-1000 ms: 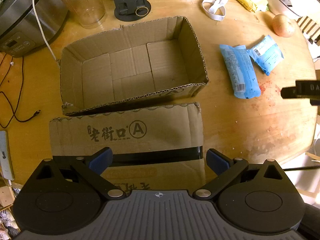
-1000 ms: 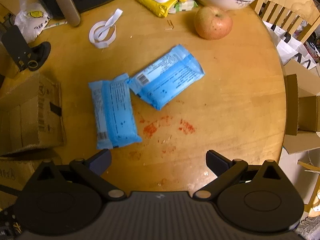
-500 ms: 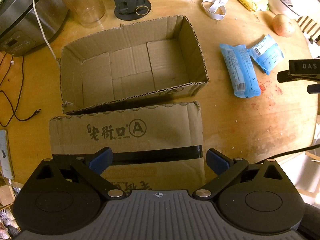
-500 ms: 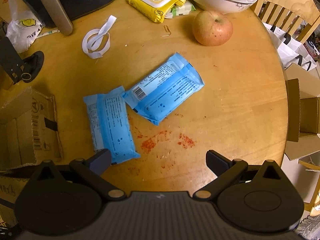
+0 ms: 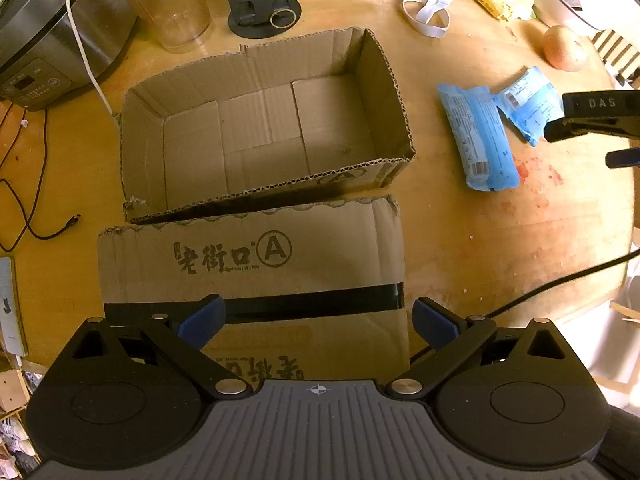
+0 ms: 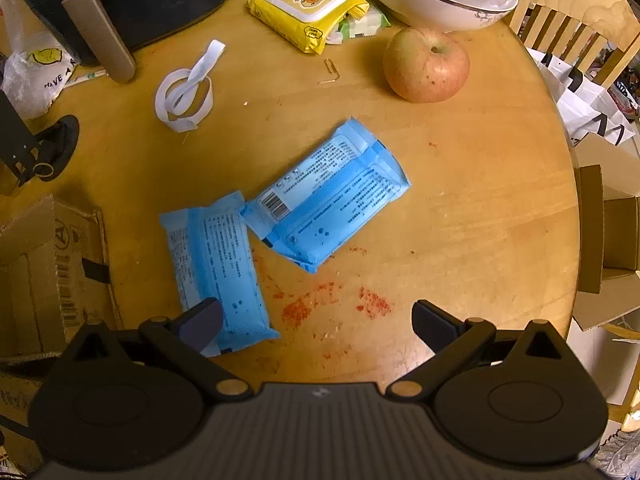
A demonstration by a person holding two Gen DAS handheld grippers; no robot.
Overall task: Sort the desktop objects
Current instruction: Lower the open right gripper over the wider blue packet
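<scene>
The left hand-held gripper hangs with its jaws spread wide and nothing between them, above a flattened piece of cardboard printed with a circled A. Just beyond that lies an open cardboard box on the round wooden tabletop. The right hand-held gripper is also wide apart and holds nothing; its left finger sits over the near end of one blue packet. A second blue packet lies slanted just beside the first, their corners touching. Red smears mark the wood between the packets and the gripper. Farther back sit an apple, a yellow wipes pack, a white bowl and a looped white strap.
</scene>
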